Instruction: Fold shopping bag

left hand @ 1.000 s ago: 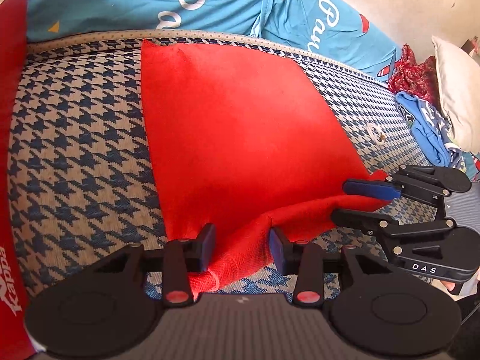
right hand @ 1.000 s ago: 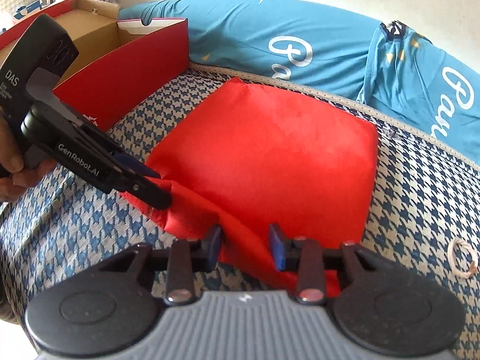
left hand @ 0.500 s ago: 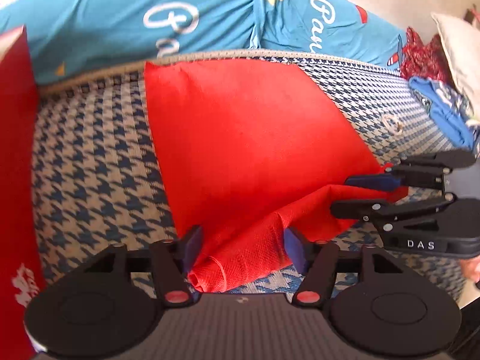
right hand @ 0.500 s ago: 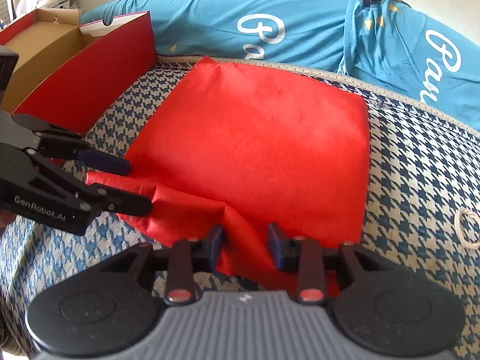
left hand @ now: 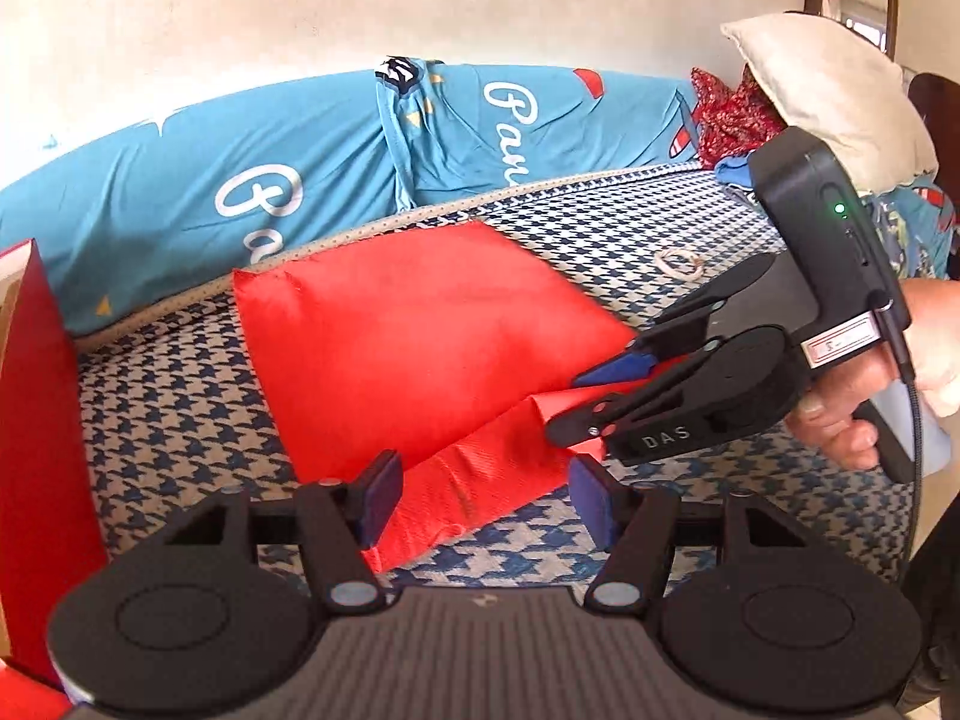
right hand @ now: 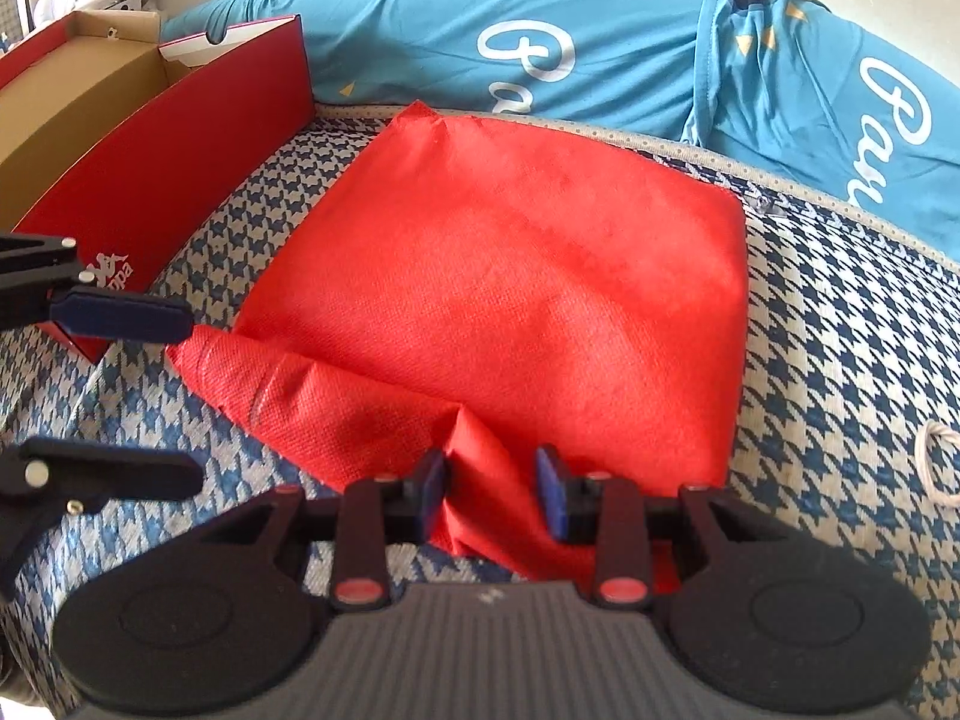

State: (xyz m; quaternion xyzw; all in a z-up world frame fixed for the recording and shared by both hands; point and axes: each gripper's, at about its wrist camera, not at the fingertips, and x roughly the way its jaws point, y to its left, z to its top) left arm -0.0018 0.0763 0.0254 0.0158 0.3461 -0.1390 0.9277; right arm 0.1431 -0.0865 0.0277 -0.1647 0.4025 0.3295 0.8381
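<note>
Only leftward: hand (left hand: 852, 396) behind right claw (left hand: 570, 402)

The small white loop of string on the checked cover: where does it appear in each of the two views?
Left wrist view: the loop of string is right of centre, upper half, beyond the right tongs.
Right wrist view: at the far right edge, lower half, partly cut off.
Shared landmark: the red bag; the loop lies to its right in both.

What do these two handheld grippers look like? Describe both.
Both are matte black with blue-padded fingers and round side discs. The right gripper reads "DAS", has a green light, a white label and a black cable. The left gripper shows silver screws.
</note>
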